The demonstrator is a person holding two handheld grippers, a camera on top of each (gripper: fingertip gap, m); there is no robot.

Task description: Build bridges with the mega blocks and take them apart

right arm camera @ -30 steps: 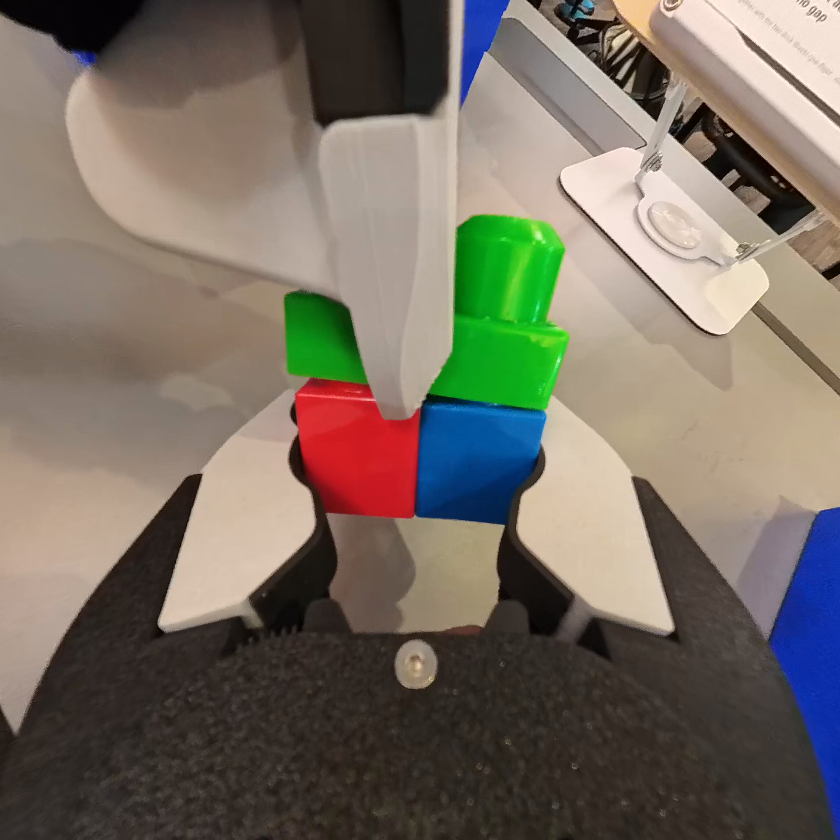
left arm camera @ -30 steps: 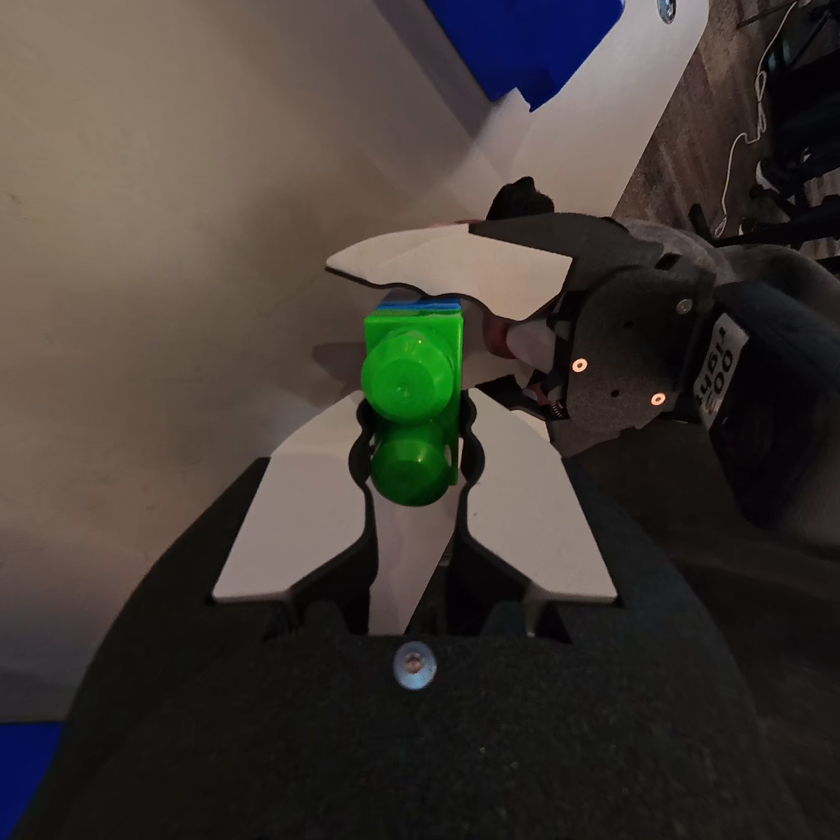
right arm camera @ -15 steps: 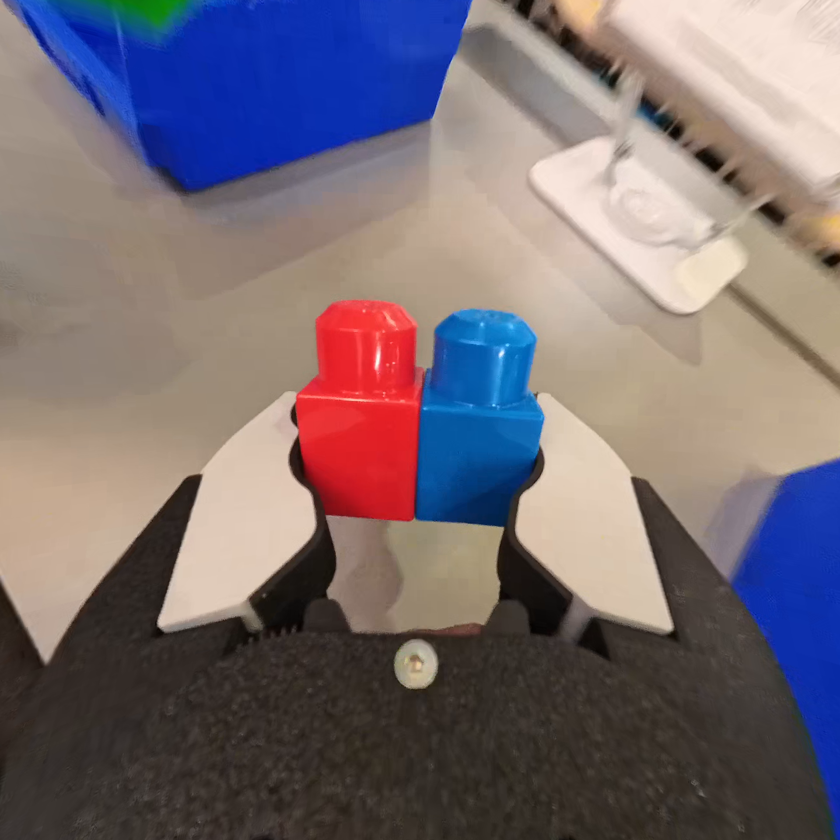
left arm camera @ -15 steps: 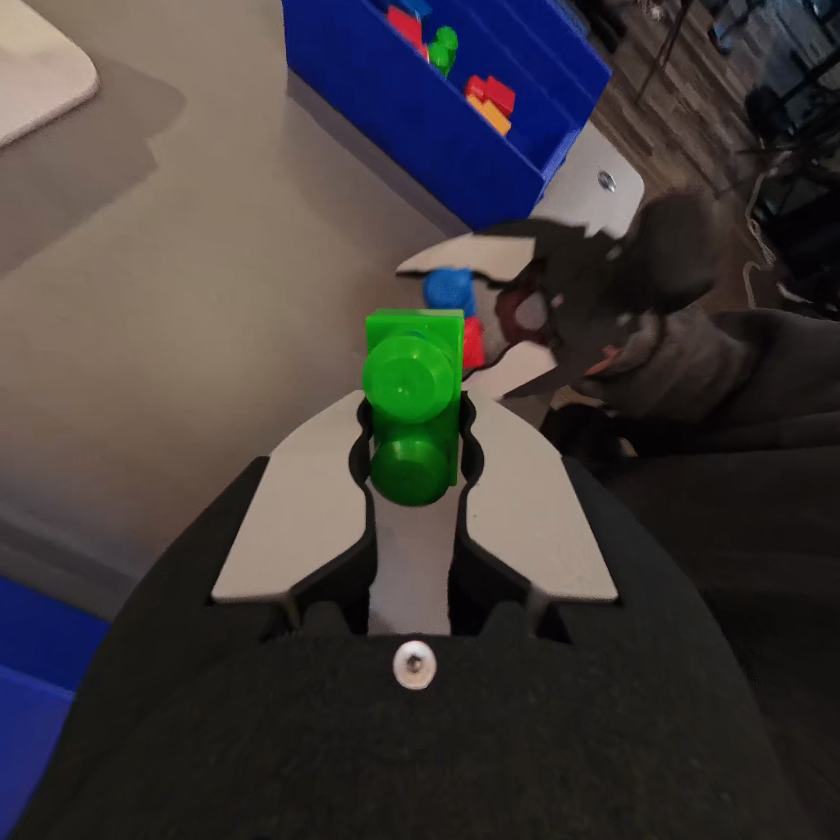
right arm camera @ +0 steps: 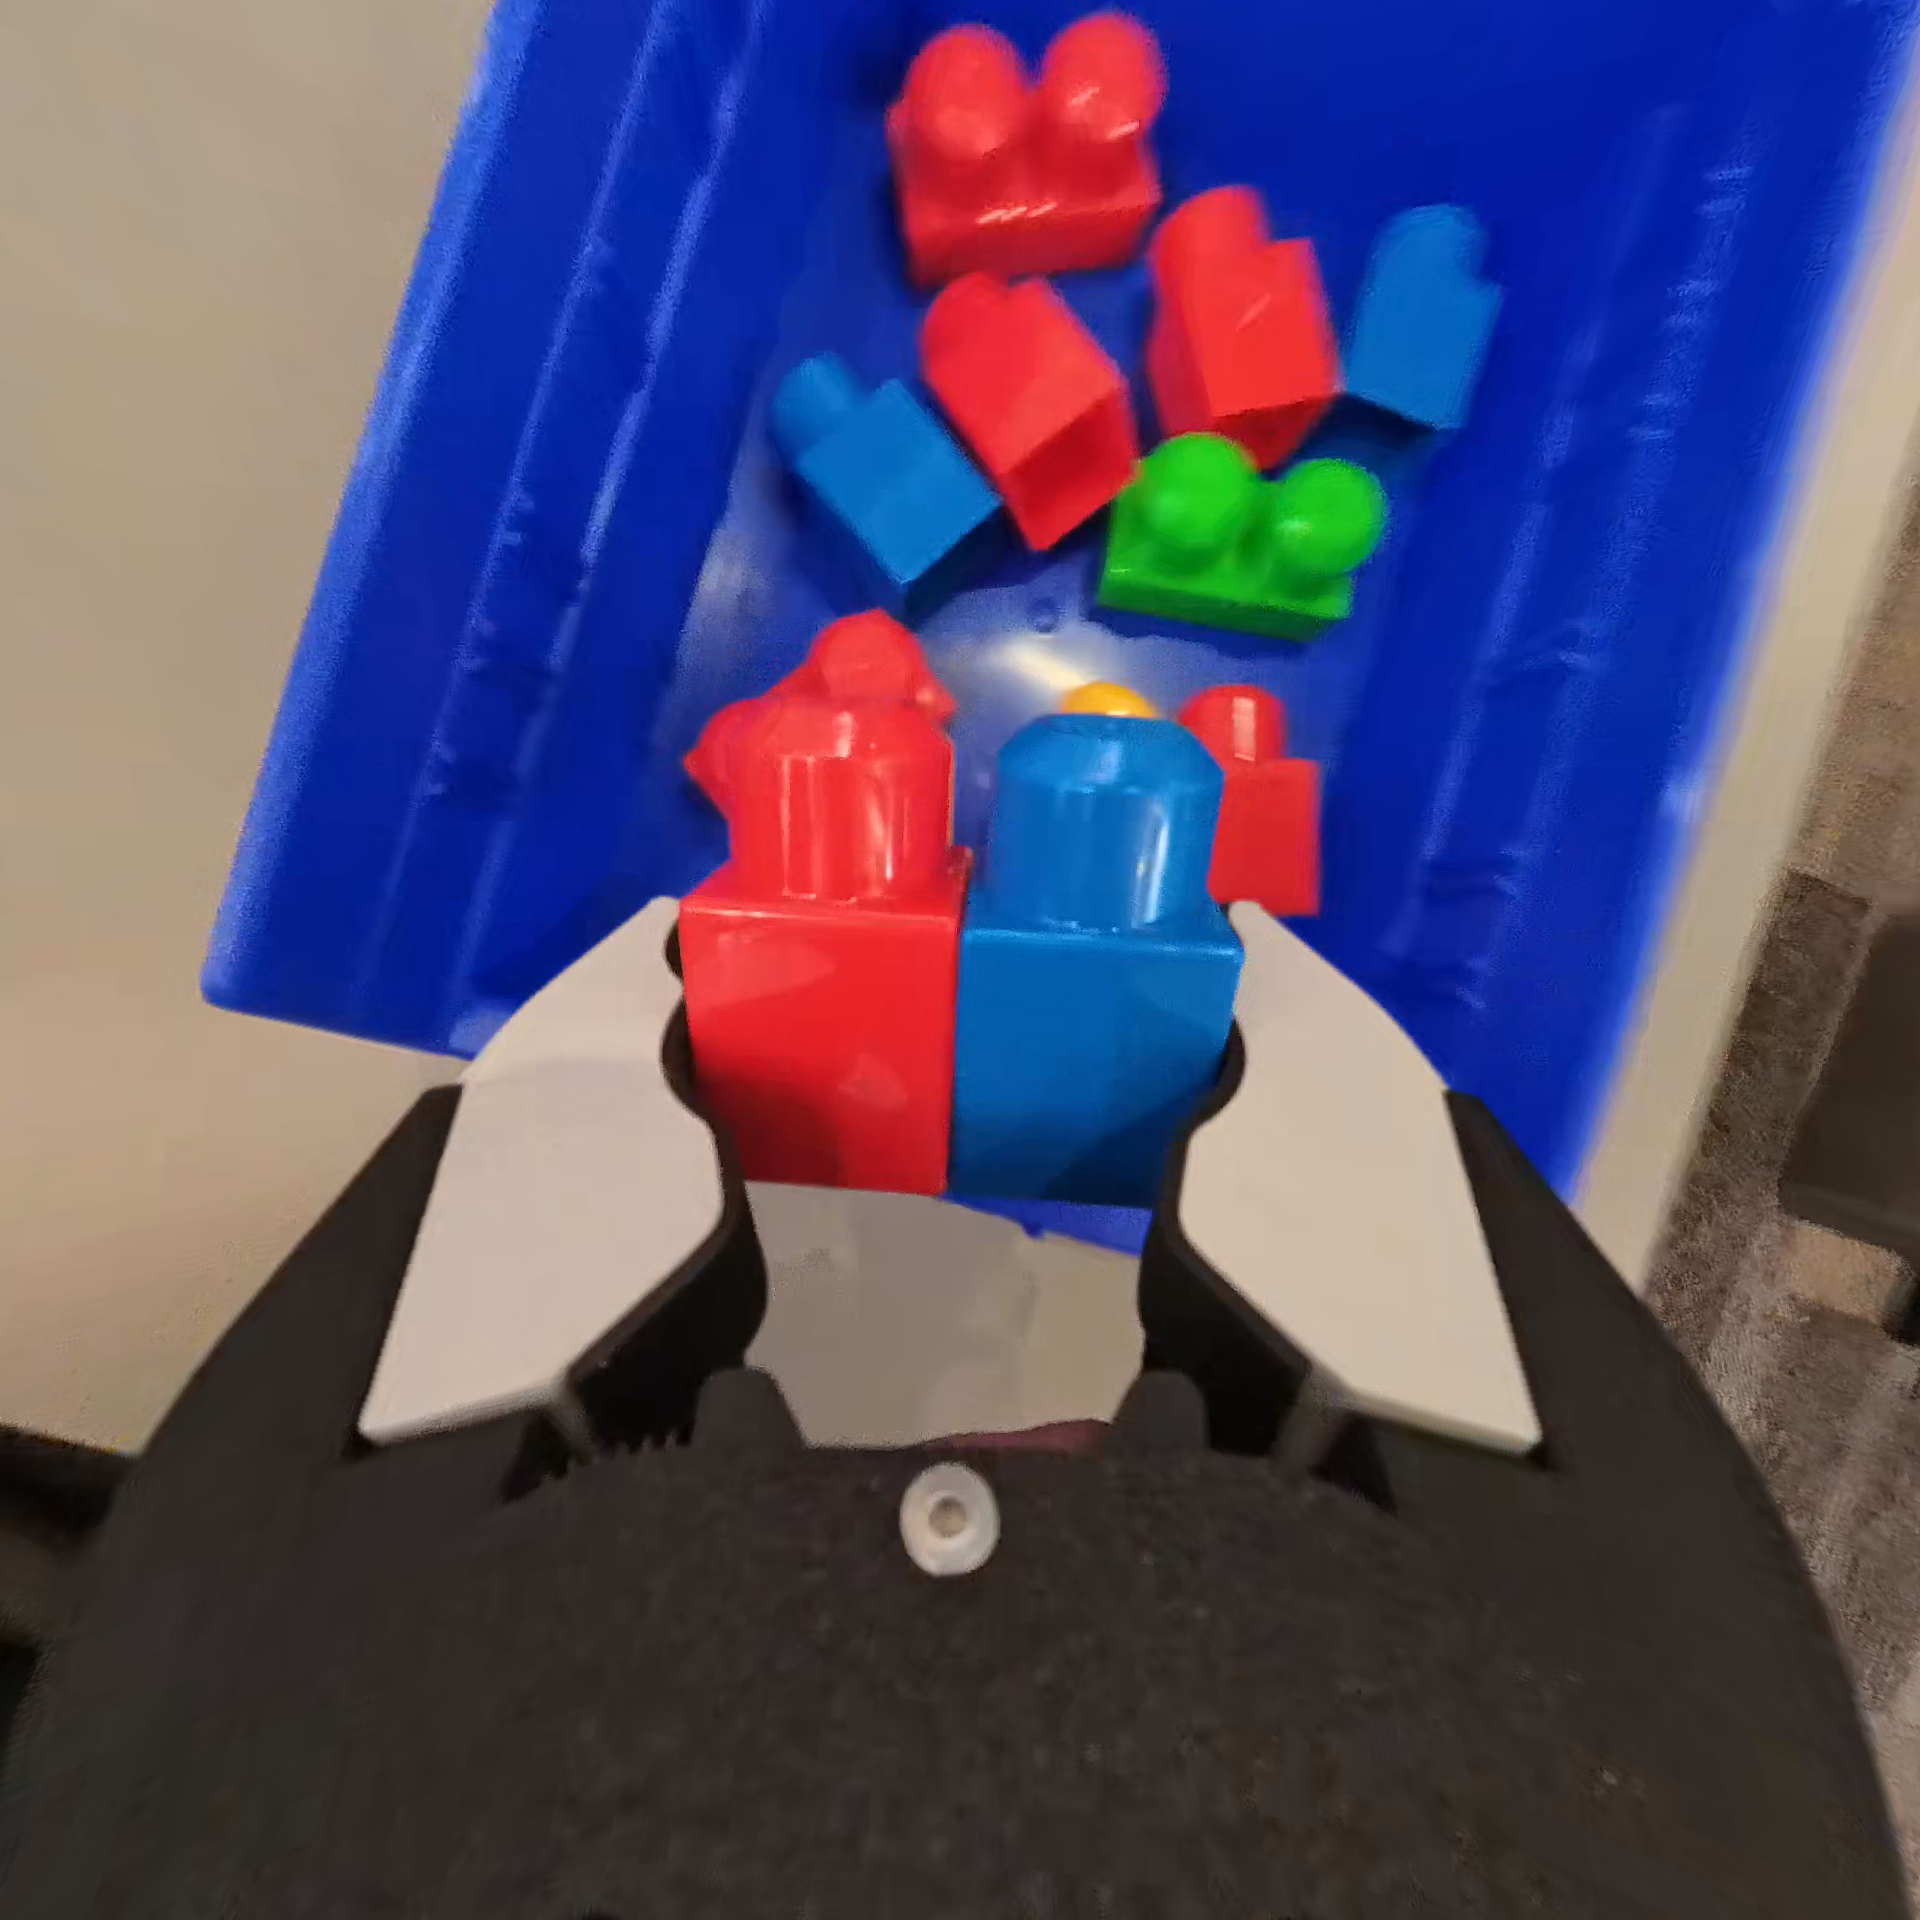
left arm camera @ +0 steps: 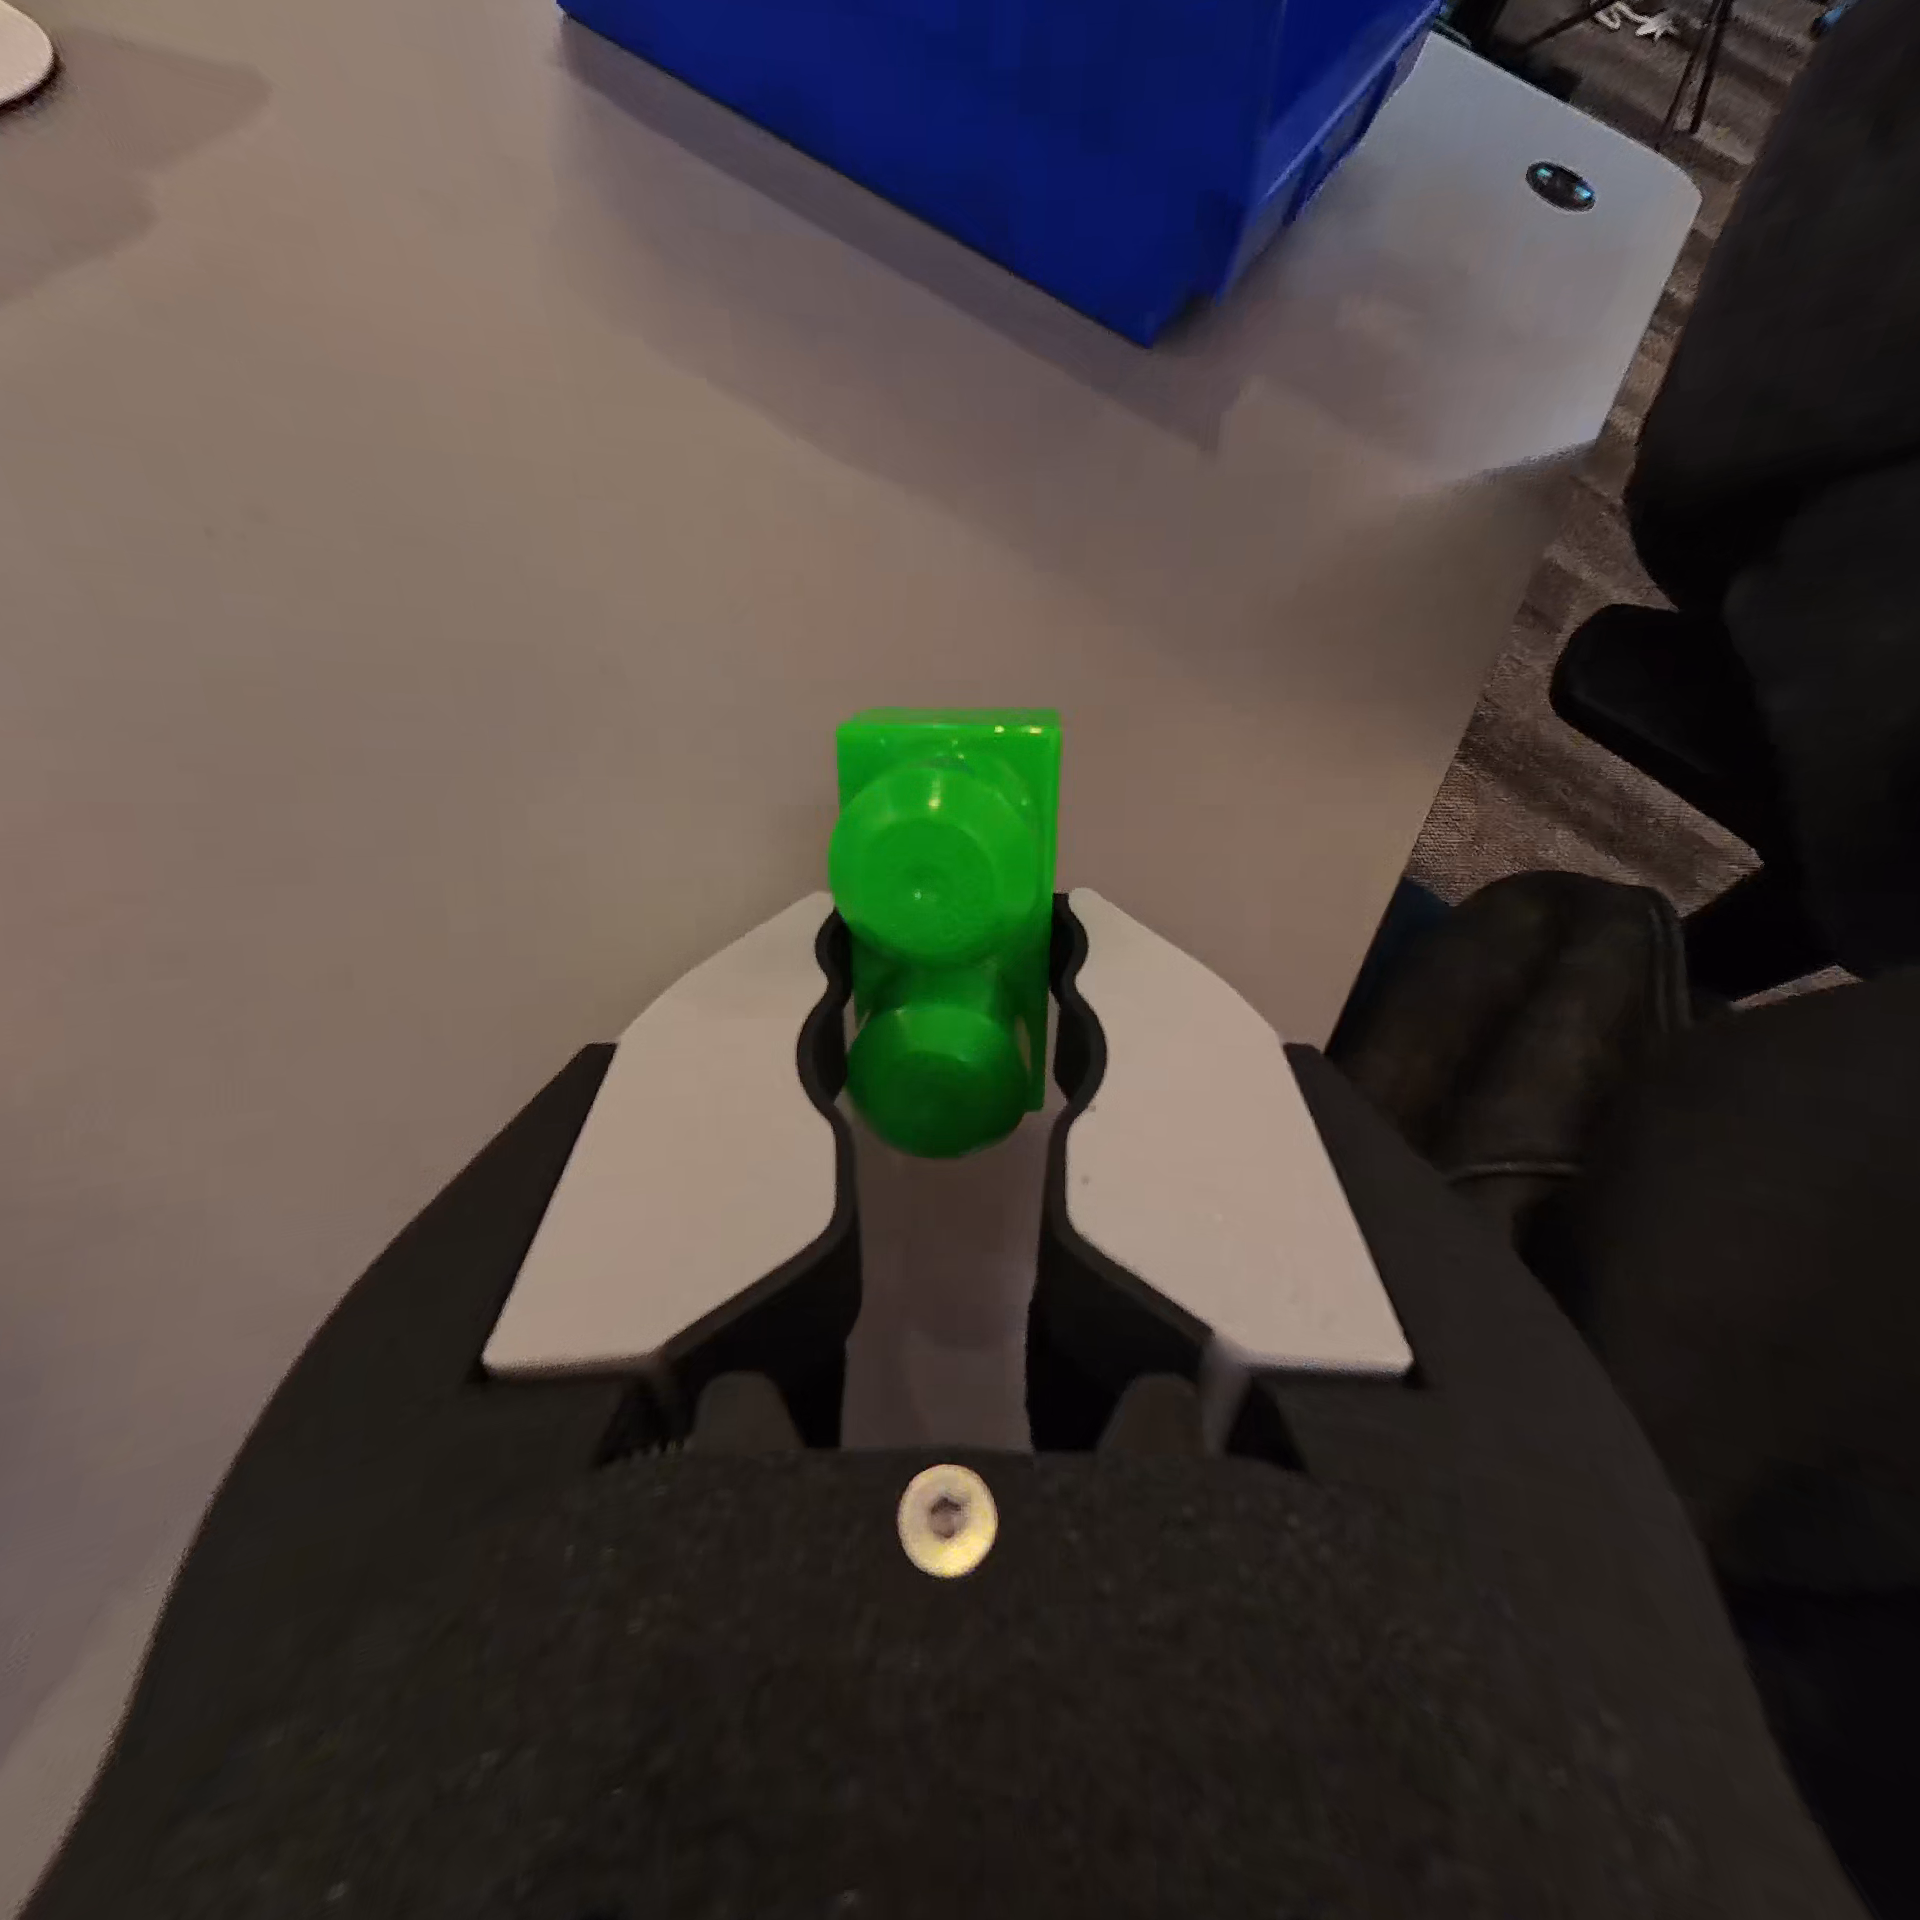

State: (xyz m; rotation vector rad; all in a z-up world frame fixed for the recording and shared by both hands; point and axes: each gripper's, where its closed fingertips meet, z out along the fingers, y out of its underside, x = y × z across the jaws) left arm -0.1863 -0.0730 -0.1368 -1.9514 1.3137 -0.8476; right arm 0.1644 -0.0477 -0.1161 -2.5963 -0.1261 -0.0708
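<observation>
Several loose blocks [right arm camera: 1023, 400] in blue bin [right arm camera: 436, 582]

It looks like an office or demo room: a pale grey bench [left arm camera: 520, 520] with a round cable grommet [left arm camera: 1558, 185], grey carpet floor [right arm camera: 1766, 1299], and a blue plastic storage bin [right arm camera: 520, 520].

glossy plastic red block [right arm camera: 821, 1039] and blue block [right arm camera: 1091, 1049]; smooth matt table [left arm camera: 416, 623]; glossy plastic green block [left arm camera: 945, 914].

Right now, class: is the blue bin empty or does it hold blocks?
Not empty. The blue bin holds loose red, blue and green blocks, including a green block.
</observation>
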